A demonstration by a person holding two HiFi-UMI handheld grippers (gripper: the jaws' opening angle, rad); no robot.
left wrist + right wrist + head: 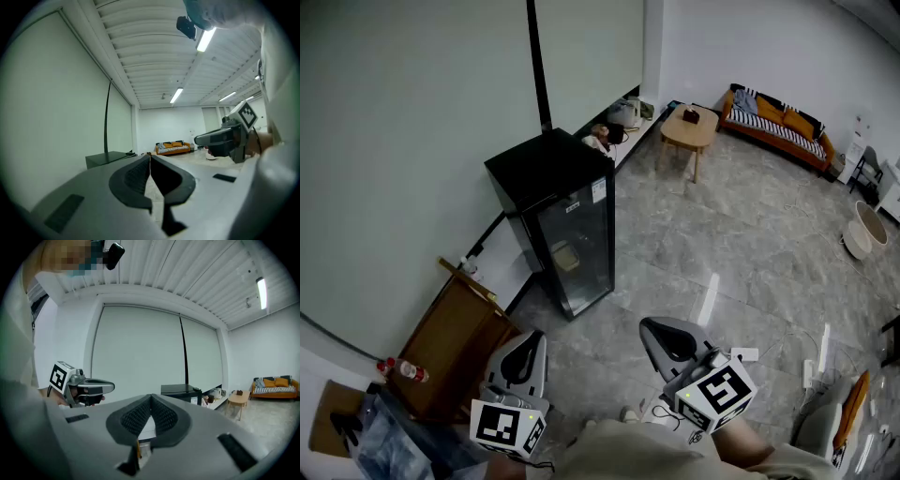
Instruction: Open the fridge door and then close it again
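Note:
A small black fridge (565, 216) with a glass door stands against the pale wall, its door closed. It shows as a dark box (107, 158) in the left gripper view and again as the fridge (182, 392) in the right gripper view. My left gripper (525, 342) is held low at the lower left, shut with nothing between its jaws. My right gripper (656, 330) is beside it at the lower middle, also shut and empty. Both are well short of the fridge and point toward it, roughly level. The left gripper (82, 389) shows in the right gripper view, the right gripper (225, 138) in the left one.
A brown wooden cabinet (459, 342) stands left of the fridge, with bottles (403, 370) by it. A low round wooden table (689, 131) and an orange sofa (778, 127) are farther back. A white basket (865, 230) is at right. Cables (806, 366) lie on the grey tiled floor.

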